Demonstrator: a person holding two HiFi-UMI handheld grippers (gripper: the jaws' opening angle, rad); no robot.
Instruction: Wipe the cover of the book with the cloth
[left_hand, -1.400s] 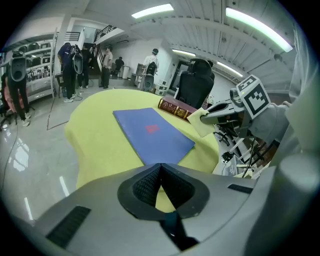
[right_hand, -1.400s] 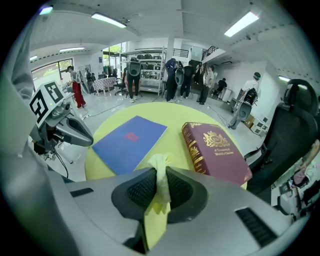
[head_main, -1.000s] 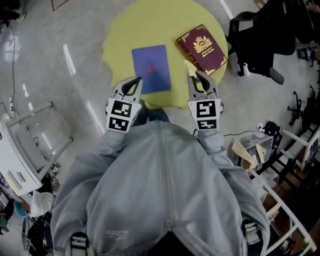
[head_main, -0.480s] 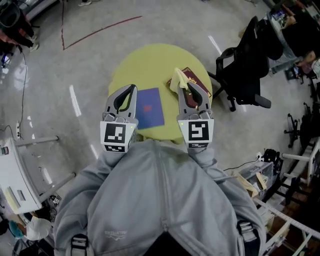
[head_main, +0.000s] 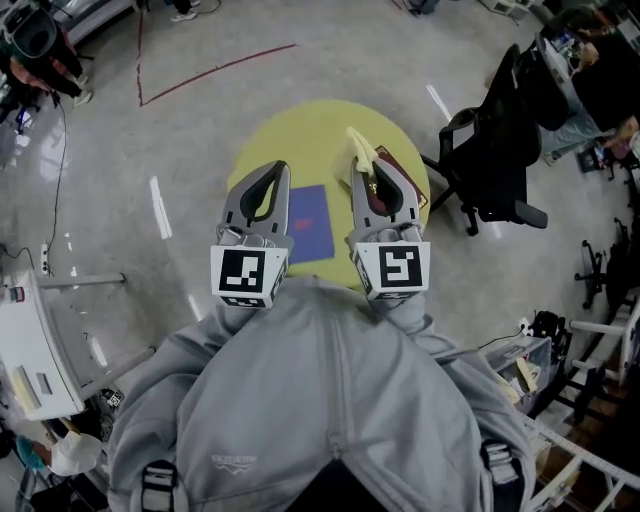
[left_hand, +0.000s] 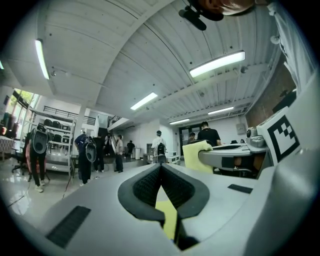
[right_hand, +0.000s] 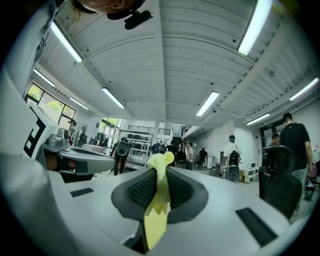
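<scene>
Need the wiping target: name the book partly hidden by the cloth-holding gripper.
The maroon book, behind the right gripper; the blue book shows between the grippers.

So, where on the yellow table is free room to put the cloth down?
The far half of the table, beyond the blue book, is bare. The right side is crowded by the red book. The near part is hidden behind the left hand-held gripper and the right hand-held gripper.

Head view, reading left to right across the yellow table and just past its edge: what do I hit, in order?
In order: left gripper → blue book → right gripper, shut on the yellow cloth → maroon book → black office chair.
</scene>
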